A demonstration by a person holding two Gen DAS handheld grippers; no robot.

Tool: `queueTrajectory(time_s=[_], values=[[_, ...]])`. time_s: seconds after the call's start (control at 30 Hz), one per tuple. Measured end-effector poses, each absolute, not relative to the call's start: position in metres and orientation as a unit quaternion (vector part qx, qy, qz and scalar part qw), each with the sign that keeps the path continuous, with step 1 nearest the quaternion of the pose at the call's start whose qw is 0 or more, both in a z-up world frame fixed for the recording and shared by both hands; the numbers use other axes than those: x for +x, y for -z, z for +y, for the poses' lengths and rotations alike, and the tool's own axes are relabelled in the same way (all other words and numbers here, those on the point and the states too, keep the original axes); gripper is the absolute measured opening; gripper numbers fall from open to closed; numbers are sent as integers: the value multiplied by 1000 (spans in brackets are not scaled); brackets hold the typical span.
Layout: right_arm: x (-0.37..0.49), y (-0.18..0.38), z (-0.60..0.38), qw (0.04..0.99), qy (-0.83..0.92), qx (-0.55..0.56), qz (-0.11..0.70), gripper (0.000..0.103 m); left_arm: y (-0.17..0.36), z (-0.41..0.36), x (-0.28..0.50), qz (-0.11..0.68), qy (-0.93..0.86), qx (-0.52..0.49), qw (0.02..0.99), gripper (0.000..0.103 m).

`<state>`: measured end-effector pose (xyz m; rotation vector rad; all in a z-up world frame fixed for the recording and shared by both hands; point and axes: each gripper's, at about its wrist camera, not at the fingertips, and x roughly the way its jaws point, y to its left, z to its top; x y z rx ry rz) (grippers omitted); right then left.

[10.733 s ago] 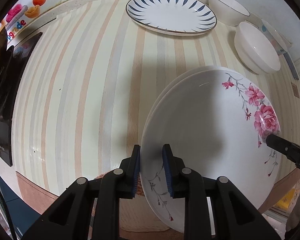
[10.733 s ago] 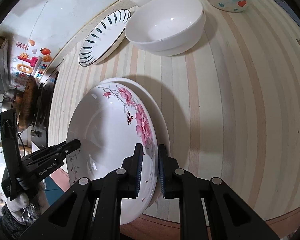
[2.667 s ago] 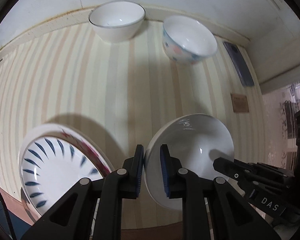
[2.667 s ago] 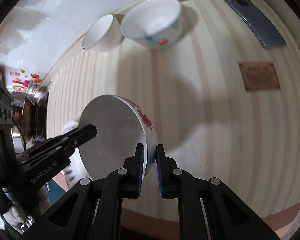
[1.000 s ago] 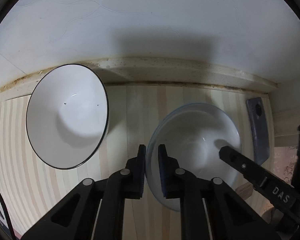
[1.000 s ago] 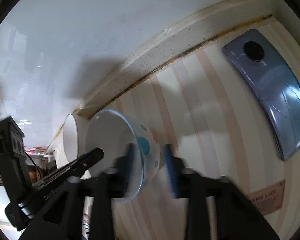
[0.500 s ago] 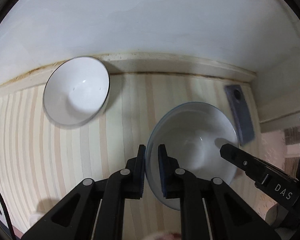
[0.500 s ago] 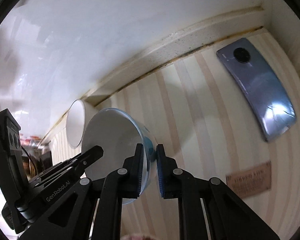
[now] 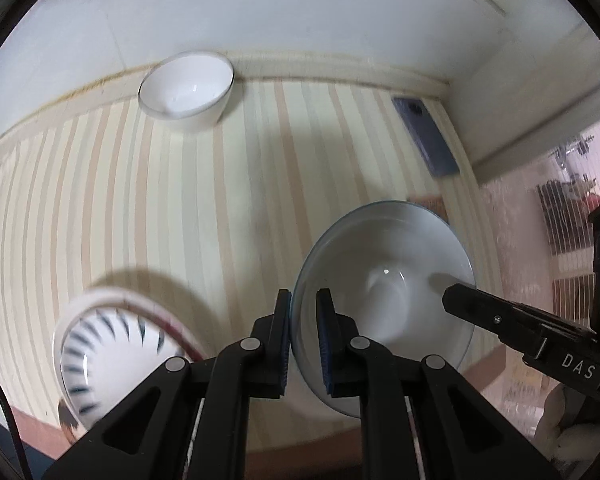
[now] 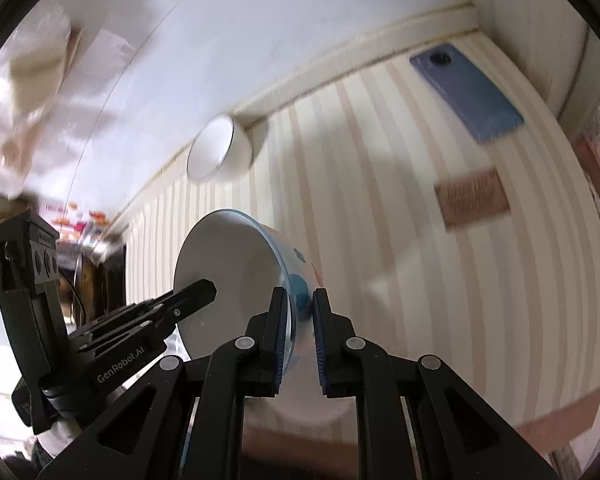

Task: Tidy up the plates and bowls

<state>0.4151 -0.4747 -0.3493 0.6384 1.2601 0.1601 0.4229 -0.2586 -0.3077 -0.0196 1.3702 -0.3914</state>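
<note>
A white-inside bowl (image 9: 384,280) with a thin blue rim and coloured spots on its outside (image 10: 300,284) hangs tilted above the striped counter (image 9: 180,208). My left gripper (image 9: 303,298) is shut on its near rim. My right gripper (image 10: 300,294) is shut on the opposite rim, and one of its fingers (image 9: 456,300) reaches inside the bowl. The left gripper (image 10: 204,290) enters the right wrist view from the left. A white bowl with a dark rim (image 9: 186,88) stands by the back wall. The blue-leaf plate (image 9: 112,344) lies on a stack at the lower left.
A blue phone (image 9: 424,136) lies near the back right corner, with a brown label (image 10: 472,198) in front of it. The wall ledge (image 9: 340,68) bounds the counter behind. Part of a white dish (image 10: 300,412) shows under the held bowl near the front edge.
Both grippers have lifted the spotted bowl and carried it away from the back wall toward the counter's front. The dark-rimmed bowl looks farther off, and the plate stack has come into view.
</note>
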Motion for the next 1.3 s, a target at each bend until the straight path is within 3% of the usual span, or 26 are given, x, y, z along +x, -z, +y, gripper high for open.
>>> queueTrajectory(time_s=[0.4,0.87,1.17,1.23,1.3], values=[[374,401,-459,723,-67,297,620,15,349,-266,392,657,175,40,732,10],[379,412,-455,726,-57,270,630,15,366,-277,392,665,165,78,724,10],[393,398,-472,710,-66,287,639,16,329,-254,398,655,170,41,735,12],[402,380,-480,719,-73,298,623,22,311,-238,414,639,157,19,752,21],[421,363,-487,730,-77,317,601,40,298,-220,440,621,134,-13,772,26]])
